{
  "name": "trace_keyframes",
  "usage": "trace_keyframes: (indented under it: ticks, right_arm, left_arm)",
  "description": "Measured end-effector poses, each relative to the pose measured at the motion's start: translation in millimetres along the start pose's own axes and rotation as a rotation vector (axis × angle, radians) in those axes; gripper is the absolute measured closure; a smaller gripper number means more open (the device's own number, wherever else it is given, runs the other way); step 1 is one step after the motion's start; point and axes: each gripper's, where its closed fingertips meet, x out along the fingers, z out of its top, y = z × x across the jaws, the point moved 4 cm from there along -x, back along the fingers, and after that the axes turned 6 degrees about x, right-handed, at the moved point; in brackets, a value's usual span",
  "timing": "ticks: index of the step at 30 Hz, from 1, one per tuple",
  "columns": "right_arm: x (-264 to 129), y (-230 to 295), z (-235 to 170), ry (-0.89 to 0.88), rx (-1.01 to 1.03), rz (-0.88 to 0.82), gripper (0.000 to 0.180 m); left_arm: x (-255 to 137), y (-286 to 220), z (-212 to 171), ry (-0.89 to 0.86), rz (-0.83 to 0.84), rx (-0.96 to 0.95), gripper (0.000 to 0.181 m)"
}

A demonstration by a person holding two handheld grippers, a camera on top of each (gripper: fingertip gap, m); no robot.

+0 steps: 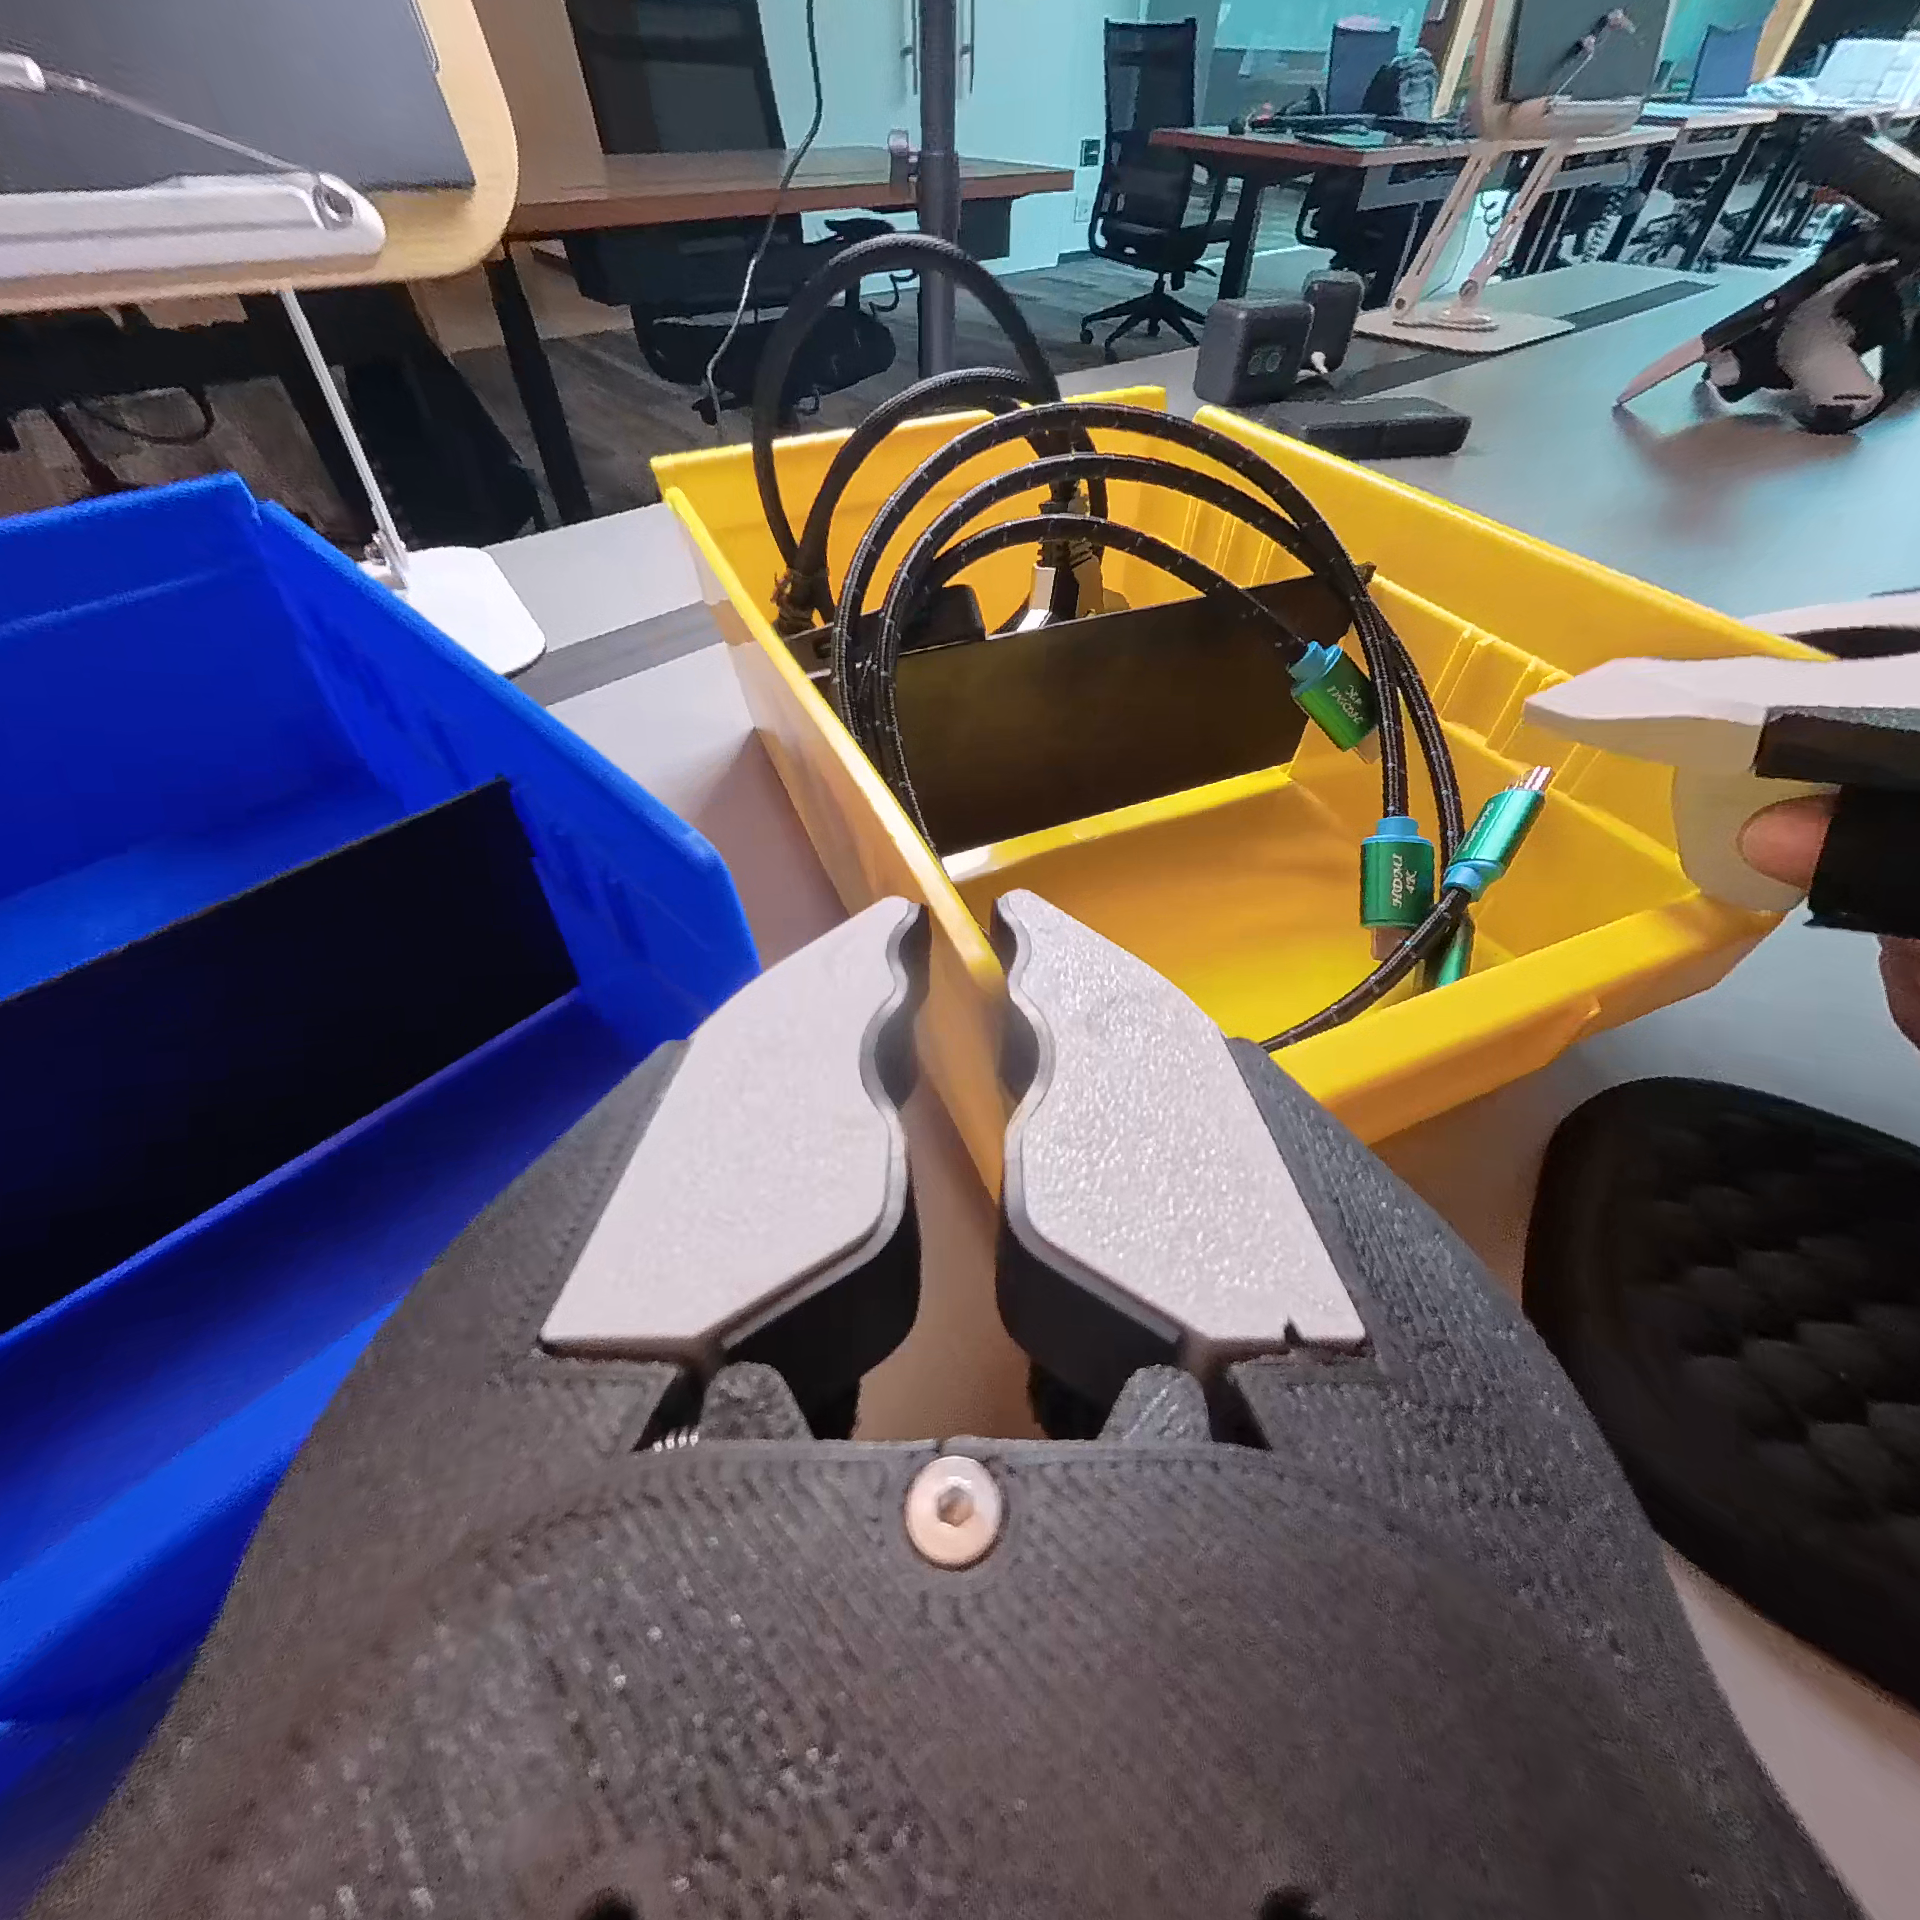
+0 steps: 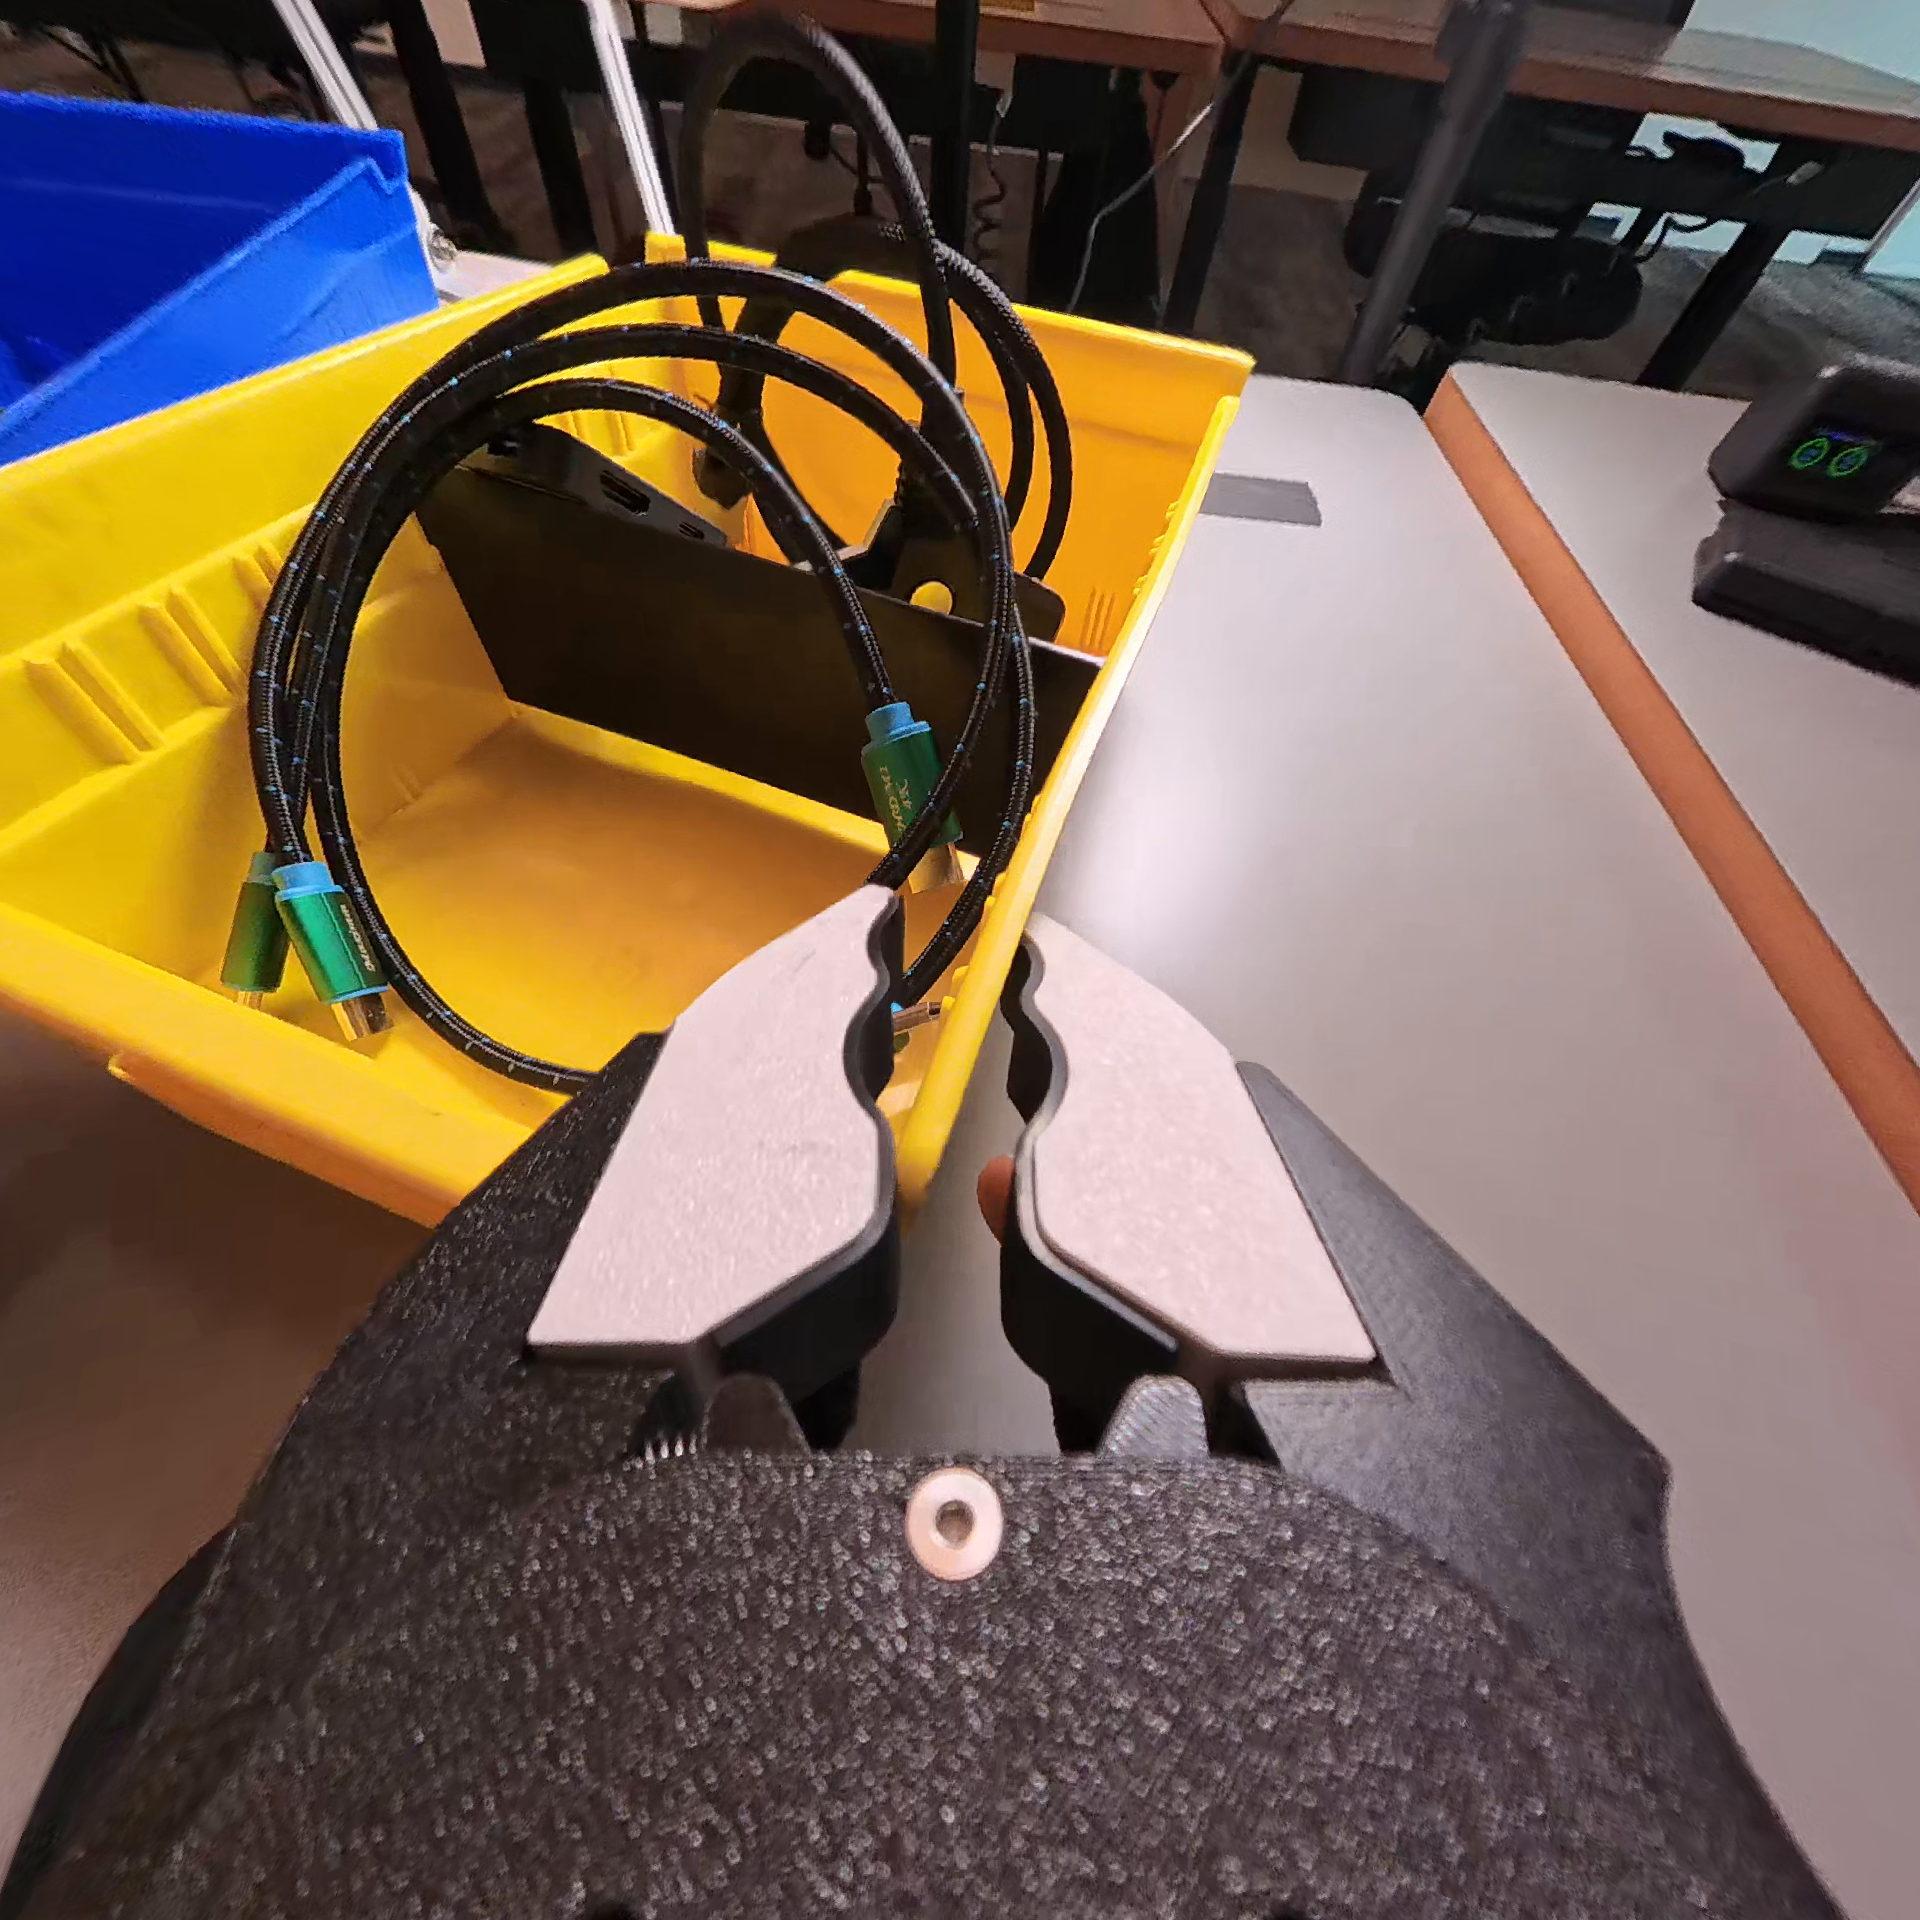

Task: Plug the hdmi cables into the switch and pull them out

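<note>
A yellow bin (image 1: 1455,1039) (image 2: 312,1101) holds coiled black braided HDMI cables (image 1: 1039,478) (image 2: 623,343) with green plugs (image 1: 1397,873) (image 2: 327,935). One plug (image 1: 1335,701) (image 2: 909,790) hangs against the black divider (image 1: 1091,727) (image 2: 727,665). A black switch box (image 2: 613,488) sits behind the divider with other cables beside it. My left gripper (image 1: 956,909) is shut on the bin's left wall. My right gripper (image 2: 956,925) straddles the bin's right wall, jaws narrowly apart, with a gap on the outer side. One of its fingers (image 1: 1662,696) shows in the left wrist view.
A blue bin (image 1: 312,727) (image 2: 208,229) with a black divider stands close on the left. A black mesh pad (image 1: 1745,1299) lies at the near right. Small black devices (image 2: 1818,457) sit on the far right table. A white stand base (image 1: 468,613) is behind the bins.
</note>
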Motion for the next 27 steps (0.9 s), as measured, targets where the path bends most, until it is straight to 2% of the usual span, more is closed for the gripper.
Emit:
trace_keyframes:
  ticks: [7,12,16,20,23,27]
  right_arm:
    - [-36.4,9.9,46.5,-0.155,-0.032,-0.063,0.168]
    - [-61.1,58.7,102.4,-0.276,-0.071,0.016,0.168]
    - [-58.8,136.0,140.8,-0.331,-0.099,0.172,0.165]
    - [-41.8,235.7,159.7,-0.313,-0.107,0.373,0.165]
    - [-25.6,309.2,156.5,-0.265,-0.098,0.512,0.164]
    - [-6.8,389.2,129.9,-0.167,-0.088,0.645,0.163]
  left_arm:
    - [-31.0,-2.6,37.5,-0.122,0.008,0.062,0.169]
    - [-87.7,24.2,81.0,-0.213,0.11,0.108,0.169]
    - [-154.5,74.0,100.5,-0.218,0.268,0.125,0.17]
    - [-231.7,134.5,98.3,-0.196,0.438,0.079,0.17]
    - [-285.1,174.3,84.0,-0.17,0.565,0.049,0.17]
    - [-336.3,217.3,48.0,-0.126,0.685,-0.003,0.171]
